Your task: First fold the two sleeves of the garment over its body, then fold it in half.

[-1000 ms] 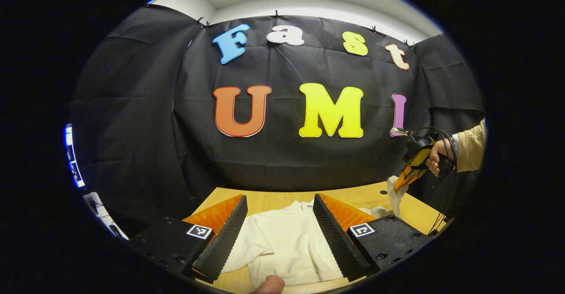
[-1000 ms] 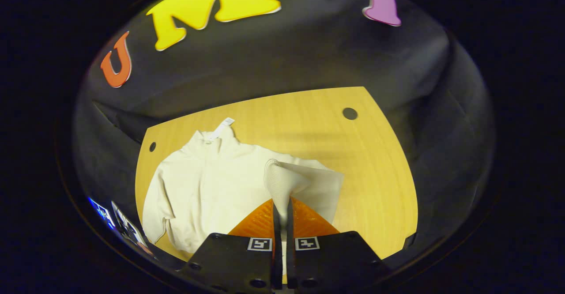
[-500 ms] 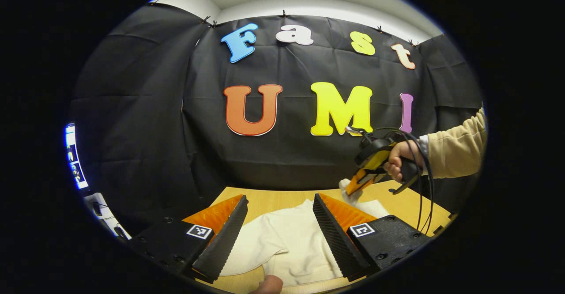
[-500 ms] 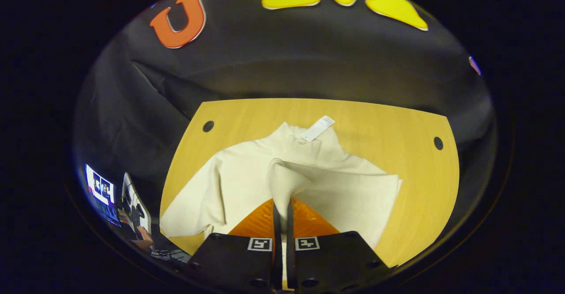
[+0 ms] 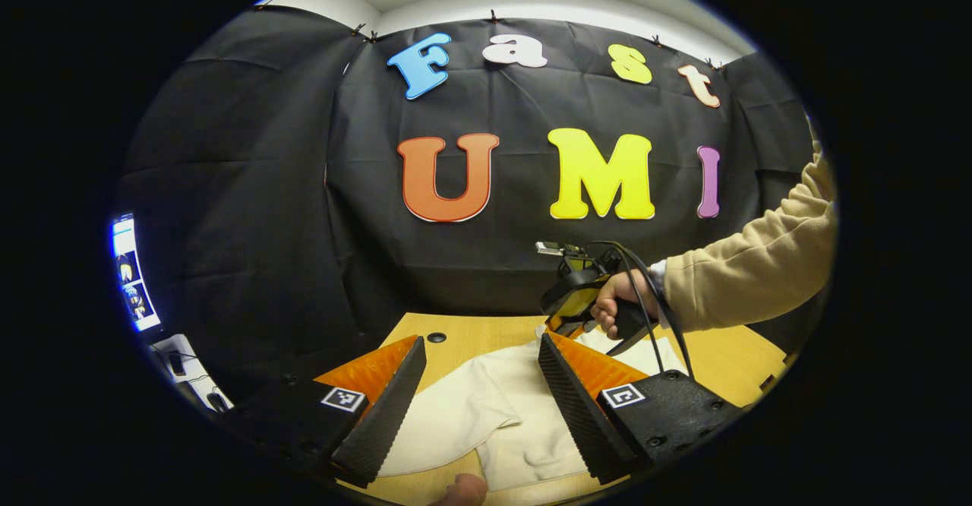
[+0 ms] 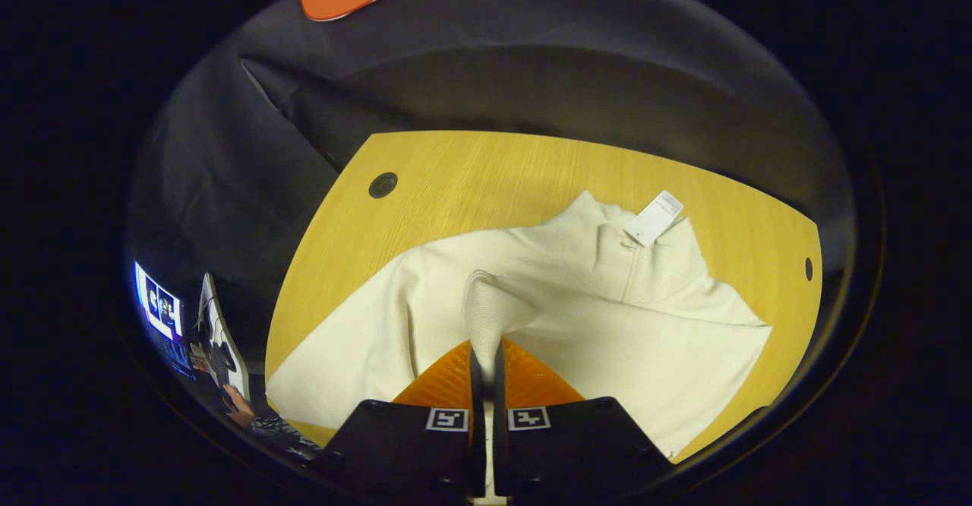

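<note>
A cream long-sleeved garment (image 6: pixel 577 293) lies on the wooden table (image 6: pixel 471 179), its collar and a white tag (image 6: pixel 654 217) toward the far right in the right gripper view. My right gripper (image 6: pixel 486 354) is shut on the ribbed cuff of one sleeve (image 6: pixel 486 312) and holds it above the garment's body. In the left gripper view the garment (image 5: pixel 493 415) lies between and under the fingers of my open left gripper (image 5: pixel 478 407), which holds nothing. The right gripper (image 5: pixel 573 305), held by a hand in a beige sleeve, hovers over the garment just beyond.
Black cloth walls close off the table's far side. The table has round holes (image 6: pixel 383 185) near its corners. A lit screen (image 5: pixel 127 270) stands at the far left beyond the booth. A fingertip (image 5: pixel 463 489) shows at the bottom edge of the left gripper view.
The right gripper has carried the sleeve cuff leftward, from the table's right side to over the garment's body. The left gripper stayed open and nearly still.
</note>
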A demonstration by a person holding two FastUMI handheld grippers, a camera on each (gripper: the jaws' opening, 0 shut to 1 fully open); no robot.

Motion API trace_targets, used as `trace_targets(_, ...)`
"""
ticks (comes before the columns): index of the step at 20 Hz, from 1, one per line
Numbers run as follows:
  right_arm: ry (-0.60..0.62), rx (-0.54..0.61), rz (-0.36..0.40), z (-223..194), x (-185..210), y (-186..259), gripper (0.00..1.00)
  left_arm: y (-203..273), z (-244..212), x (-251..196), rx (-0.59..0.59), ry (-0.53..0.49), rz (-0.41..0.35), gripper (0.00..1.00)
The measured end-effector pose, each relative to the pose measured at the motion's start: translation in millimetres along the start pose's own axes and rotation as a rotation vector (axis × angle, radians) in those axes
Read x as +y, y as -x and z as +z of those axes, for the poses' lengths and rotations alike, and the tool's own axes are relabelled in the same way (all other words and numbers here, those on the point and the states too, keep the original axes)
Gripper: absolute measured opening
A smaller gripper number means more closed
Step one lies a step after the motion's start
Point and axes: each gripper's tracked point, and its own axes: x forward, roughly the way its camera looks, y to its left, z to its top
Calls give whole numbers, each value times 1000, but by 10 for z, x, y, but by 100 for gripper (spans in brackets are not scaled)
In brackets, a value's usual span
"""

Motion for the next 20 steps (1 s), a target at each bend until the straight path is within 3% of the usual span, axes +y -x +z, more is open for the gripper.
trace_targets(6, 15, 41, -41, -108, 158, -460, 5, 35, -181, 120, 39, 22, 25, 97)
trace_targets(9, -15, 43, -1, -113, 283, -480, 15, -3, -239, 188, 50, 39, 59, 97)
trace_targets(10, -26, 50, 2, -131, 308, -449, 28, -14, -273, 208, 59, 45, 70, 97)
trace_targets(11, -33, 51, 7, -126, 322, -426, 27, -11, -318, 233, 67, 48, 81, 97)
trace_targets(12, -31, 48, 25, -128, 376, -394, 44, -16, -364, 256, 74, 46, 88, 97)
trace_targets(13, -22, 42, 29, -116, 391, -362, 46, 20, -416, 306, 77, 35, 100, 97)
trace_targets(14, -14, 37, 33, -121, 416, -304, 70, 35, -460, 341, 82, 24, 109, 97)
trace_targets(16, 0, 22, 31, -119, 423, -178, 88, 37, -527, 366, 91, 23, 125, 97)
trace_targets(20, 21, -15, 28, -142, 372, 205, 94, 54, -732, 397, 137, 70, 157, 97)
